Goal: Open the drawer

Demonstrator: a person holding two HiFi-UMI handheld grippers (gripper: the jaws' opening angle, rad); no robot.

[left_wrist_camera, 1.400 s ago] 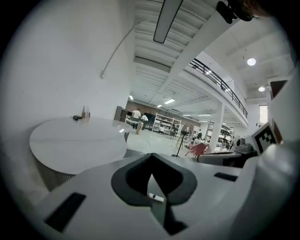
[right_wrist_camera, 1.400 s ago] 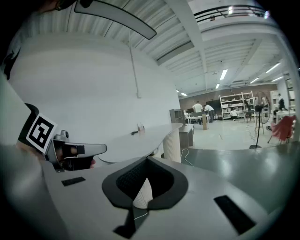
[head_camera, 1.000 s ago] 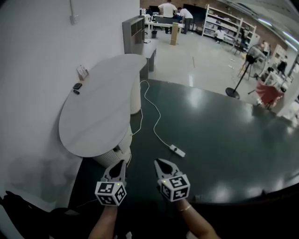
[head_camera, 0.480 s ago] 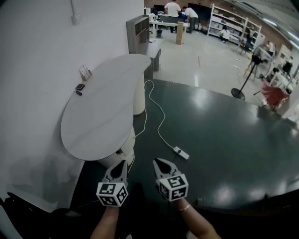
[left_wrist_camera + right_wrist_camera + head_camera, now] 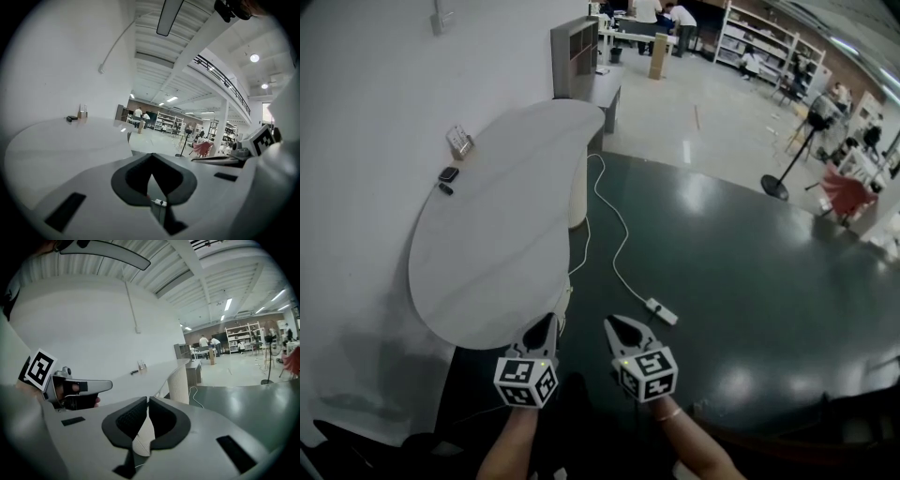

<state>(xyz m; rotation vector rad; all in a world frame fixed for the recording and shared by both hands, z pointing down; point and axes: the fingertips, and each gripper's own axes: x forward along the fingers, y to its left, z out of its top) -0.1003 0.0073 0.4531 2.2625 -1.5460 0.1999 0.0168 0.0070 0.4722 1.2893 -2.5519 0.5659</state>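
Both grippers are held low and side by side above the dark glossy floor [image 5: 750,272], just off the near end of a white bean-shaped table [image 5: 487,234]. The left gripper [image 5: 549,319] has its black pads closed, tips meeting, with nothing caught between them. The right gripper [image 5: 612,323] is likewise drawn together at the tips and carries nothing. The two are near each other but apart.

Where the drawer sits cannot be told from any view. The table stands against the white wall [image 5: 366,112] on ribbed cylindrical bases [image 5: 577,192]. At its far edge stand a small upright holder [image 5: 459,142], whose contents are too small to read, and a dark flat object [image 5: 448,173] just beside it.

A white cable [image 5: 614,244] runs from the table's base across the floor to a power strip [image 5: 661,311], which lies ahead of the right gripper.

Beyond the table is a grey cubby unit [image 5: 572,52]; what its compartments hold cannot be made out. Further back stand open shelving racks [image 5: 769,42], a pedestal fan [image 5: 789,150], a red chair [image 5: 847,187] and several people
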